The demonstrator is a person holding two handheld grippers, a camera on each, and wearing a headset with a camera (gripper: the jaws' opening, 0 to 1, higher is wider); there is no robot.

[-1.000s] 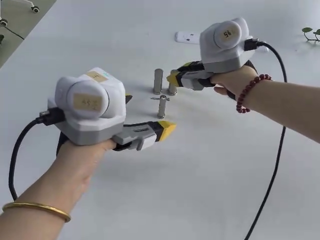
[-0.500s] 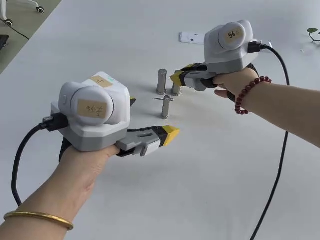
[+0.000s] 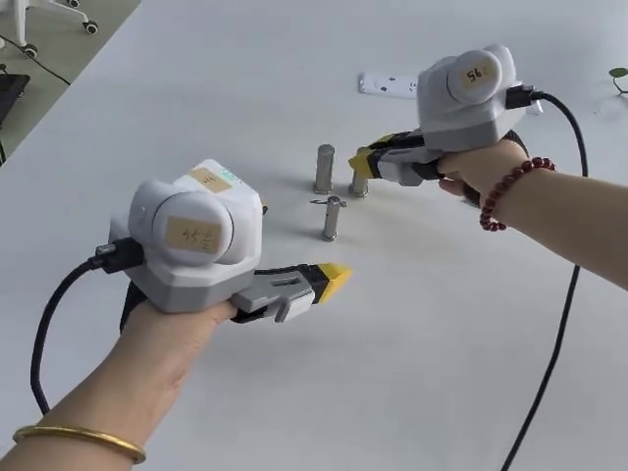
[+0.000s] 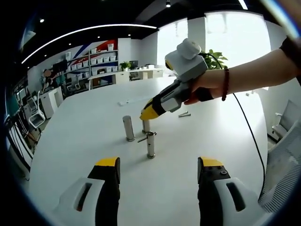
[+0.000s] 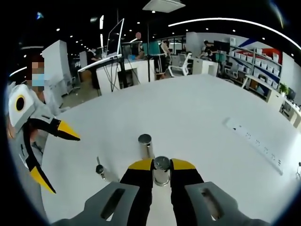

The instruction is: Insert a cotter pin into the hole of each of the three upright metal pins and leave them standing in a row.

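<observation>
One of the three short upright steel pins, the near steel pin (image 3: pixel 333 218), already carries a thin cotter pin (image 3: pixel 316 203) crosswise through its top, so the work looks to be on the second. The right gripper (image 3: pixel 364 163), grey-bodied with yellow-tipped jaws, has its jaws pressed together on the middle steel pin (image 5: pixel 162 170), pinching it just below the head, probably to steady it on the table. The left gripper (image 4: pixel 160 165) hangs near and left of the group, jaws spread wide with nothing between them. The bare steel pin (image 3: pixel 324 169) stands just left of the gripped one, untouched. The three form a tight triangle rather than a row. Next, I judge, the free left gripper must fetch a loose cotter pin and thread it through the held pin's hole. A small grey thing (image 4: pixel 184 113) lying beyond the right gripper may be one, though it is too small to tell. The hole's facing cannot be made out, so lining up will need care. The white tabletop (image 3: pixel 412 373) is wide and bare on the near and right sides, and its left edge is well apart. A white power strip (image 3: pixel 388 85) lies far behind. The black cable (image 3: pixel 553 358) trailing from the right gripper could snag on a sweep.
</observation>
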